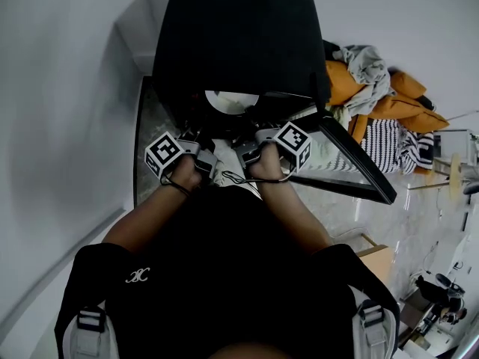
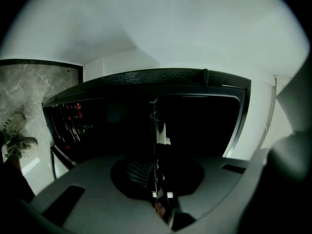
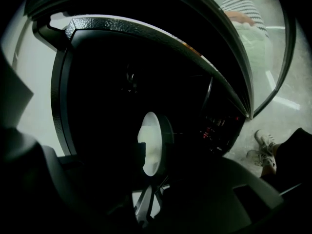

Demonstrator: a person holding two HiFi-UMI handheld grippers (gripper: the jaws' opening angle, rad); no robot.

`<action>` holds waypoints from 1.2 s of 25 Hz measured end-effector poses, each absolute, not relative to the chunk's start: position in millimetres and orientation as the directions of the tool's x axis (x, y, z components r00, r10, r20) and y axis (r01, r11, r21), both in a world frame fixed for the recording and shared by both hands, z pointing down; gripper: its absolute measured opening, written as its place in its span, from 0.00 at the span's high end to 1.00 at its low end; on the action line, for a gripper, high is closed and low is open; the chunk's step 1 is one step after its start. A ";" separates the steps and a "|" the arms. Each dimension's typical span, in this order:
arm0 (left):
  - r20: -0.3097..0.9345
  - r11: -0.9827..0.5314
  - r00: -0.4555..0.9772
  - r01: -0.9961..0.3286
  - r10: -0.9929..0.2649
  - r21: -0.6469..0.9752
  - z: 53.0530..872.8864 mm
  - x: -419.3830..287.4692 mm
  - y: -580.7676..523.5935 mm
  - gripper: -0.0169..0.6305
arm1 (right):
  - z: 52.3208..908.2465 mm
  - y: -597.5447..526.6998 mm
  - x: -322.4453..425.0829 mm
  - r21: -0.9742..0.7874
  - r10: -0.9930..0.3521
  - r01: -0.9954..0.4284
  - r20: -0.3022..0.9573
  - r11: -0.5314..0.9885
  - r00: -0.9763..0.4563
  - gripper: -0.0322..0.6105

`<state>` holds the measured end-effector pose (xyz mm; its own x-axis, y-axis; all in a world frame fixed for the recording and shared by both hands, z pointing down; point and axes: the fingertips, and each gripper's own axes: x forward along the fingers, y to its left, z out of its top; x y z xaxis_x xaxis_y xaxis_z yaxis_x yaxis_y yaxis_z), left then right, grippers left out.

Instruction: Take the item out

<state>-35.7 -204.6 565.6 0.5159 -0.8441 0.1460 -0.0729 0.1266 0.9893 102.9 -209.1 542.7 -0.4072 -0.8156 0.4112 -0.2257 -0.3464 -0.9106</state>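
White plate (image 1: 227, 102), laid flat inside the open black oven (image 1: 232, 36), is found straight ahead of the nearer right tool (image 3: 152, 156), its near rim seemingly straddled by the jaws, closure lost in darkness; left tool (image 2: 160, 145) is held clenched, empty.

plate (image 1: 232, 102): white, round | roughly level | inside open black appliance (image 1: 232, 36), near front

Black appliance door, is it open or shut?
Open. The door swings out to the right, and the white plate inside the appliance shows.
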 end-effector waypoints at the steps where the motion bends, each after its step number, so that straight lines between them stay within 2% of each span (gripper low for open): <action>1: 0.147 0.127 0.517 -0.074 -0.843 0.989 565.3 -35.5 -204.7 0.92 | 542.6 -210.2 102.8 -0.911 -0.814 -0.219 0.412 -0.350 -0.409 0.78; 5: 0.155 0.132 0.520 -0.080 -0.840 0.988 564.8 -34.7 -203.8 0.92 | 542.8 -212.8 103.0 -0.908 -0.808 -0.186 0.420 -0.376 -0.414 0.78; 14: 0.157 0.135 0.524 -0.081 -0.837 0.988 565.3 -33.8 -202.6 0.92 | 550.1 -215.6 100.3 -0.868 -0.747 -0.215 0.496 -0.448 -0.443 0.78; 15: 0.157 0.135 0.523 -0.080 -0.838 0.988 565.5 -33.7 -202.7 0.92 | 551.4 -215.5 100.3 -0.864 -0.744 -0.222 0.503 -0.453 -0.441 0.79; 18: 0.158 0.136 0.521 -0.080 -0.839 0.988 565.8 -33.0 -202.3 0.92 | 555.0 -214.5 100.8 -0.860 -0.739 -0.239 0.511 -0.452 -0.439 0.91; 30: 0.148 0.125 0.534 -0.079 -0.833 0.989 566.5 -32.9 -203.6 0.92 | 556.1 -199.1 106.0 -0.876 -0.753 -0.237 0.482 -0.419 -0.449 0.91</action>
<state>-32.9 -203.6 566.5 0.5338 -0.8326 0.1475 -0.0790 0.1246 0.9891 106.0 -199.1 556.1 -0.4488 -0.7528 0.4816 -0.2371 -0.4193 -0.8763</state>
